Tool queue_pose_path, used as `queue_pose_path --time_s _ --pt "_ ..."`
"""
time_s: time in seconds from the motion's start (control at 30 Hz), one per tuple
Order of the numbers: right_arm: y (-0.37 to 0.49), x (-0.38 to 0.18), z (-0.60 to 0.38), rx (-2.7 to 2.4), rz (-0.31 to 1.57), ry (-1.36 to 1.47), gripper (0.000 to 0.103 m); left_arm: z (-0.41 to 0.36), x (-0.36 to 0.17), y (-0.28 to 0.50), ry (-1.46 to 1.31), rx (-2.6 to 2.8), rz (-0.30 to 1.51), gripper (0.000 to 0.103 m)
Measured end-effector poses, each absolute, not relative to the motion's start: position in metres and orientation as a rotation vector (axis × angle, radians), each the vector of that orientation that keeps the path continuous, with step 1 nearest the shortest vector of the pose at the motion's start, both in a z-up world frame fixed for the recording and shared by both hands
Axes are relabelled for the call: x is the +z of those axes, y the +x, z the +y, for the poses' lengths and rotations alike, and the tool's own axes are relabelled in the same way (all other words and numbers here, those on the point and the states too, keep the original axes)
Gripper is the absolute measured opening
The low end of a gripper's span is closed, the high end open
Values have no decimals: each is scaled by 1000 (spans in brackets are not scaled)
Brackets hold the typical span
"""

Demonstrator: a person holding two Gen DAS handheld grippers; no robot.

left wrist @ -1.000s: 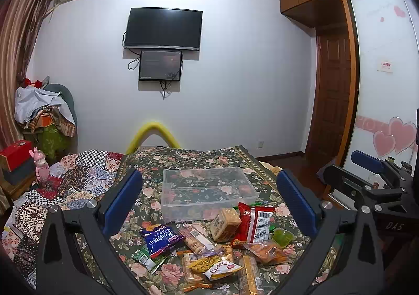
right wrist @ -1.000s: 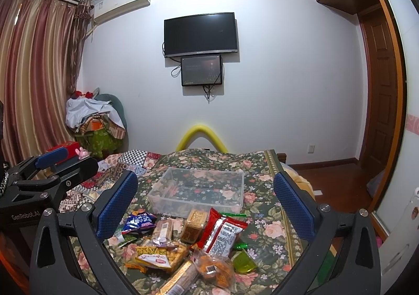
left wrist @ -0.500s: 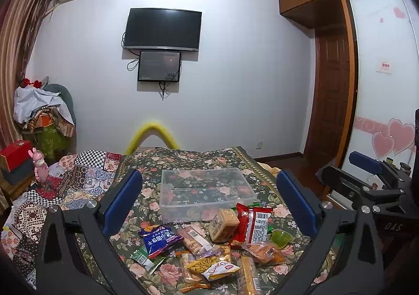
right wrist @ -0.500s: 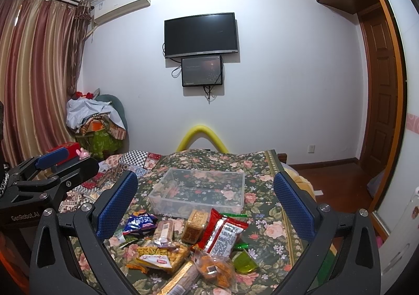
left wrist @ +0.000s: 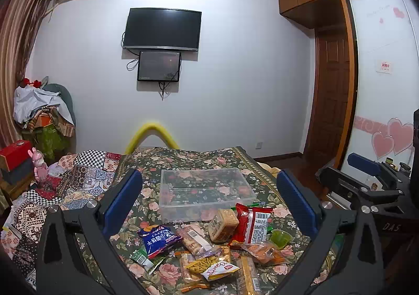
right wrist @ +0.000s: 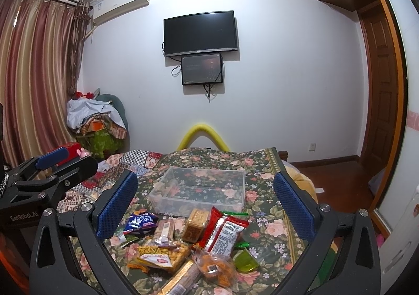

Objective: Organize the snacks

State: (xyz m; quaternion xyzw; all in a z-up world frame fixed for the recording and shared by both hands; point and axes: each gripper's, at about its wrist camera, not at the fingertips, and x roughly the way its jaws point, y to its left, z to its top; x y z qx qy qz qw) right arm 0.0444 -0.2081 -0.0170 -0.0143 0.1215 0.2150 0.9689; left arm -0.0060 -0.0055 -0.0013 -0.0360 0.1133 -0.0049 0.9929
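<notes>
Both the left gripper [left wrist: 209, 196] and right gripper [right wrist: 205, 194] gape wide; the clear bin [left wrist: 205, 194] lies long axis nine-to-three, snacks [left wrist: 209, 242] at its six.

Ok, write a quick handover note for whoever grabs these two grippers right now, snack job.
Left gripper: open, holding nothing, raised above the snack pile.
Right gripper: open, holding nothing, likewise raised.
Clear plastic bin: on the floral bedspread, nothing in it.
Snacks all lie loose in front of the bin: blue chip bag, cracker pack, red packet, green jelly cup, orange snack bag, plus more wrapped bars nearest the cameras.
Done: nothing packed yet.
Left: pick up each snack and place it in the bin.
</notes>
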Motion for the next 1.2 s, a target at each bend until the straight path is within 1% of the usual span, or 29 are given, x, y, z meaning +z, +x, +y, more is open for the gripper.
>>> queue_pose_path --time_s 0.3,0.5,0.63,0.7,0.83,0.9,1.03,1.2 --pt "52 -28 -207 419 282 -30 103 -2 -9 1 -76 4 250 103" --pt "66 -51 -210 408 376 -57 103 5 -26 8 -64 -5 307 103" --pt "73 -69 -213 402 445 -72 103 12 -45 17 -64 -19 389 103" --pt "76 -77 -213 397 476 -79 103 16 -56 20 -68 -21 427 99" --pt "85 -94 -212 386 553 -97 103 22 -79 28 -92 -25 512 94" --pt "88 -101 -211 394 593 -101 103 22 -89 33 -113 -39 561 89" --pt "93 -114 -207 405 647 -115 102 18 -105 45 -122 -51 632 86" --pt "98 -133 -205 431 710 -119 98 3 -127 60 -94 -71 710 83"
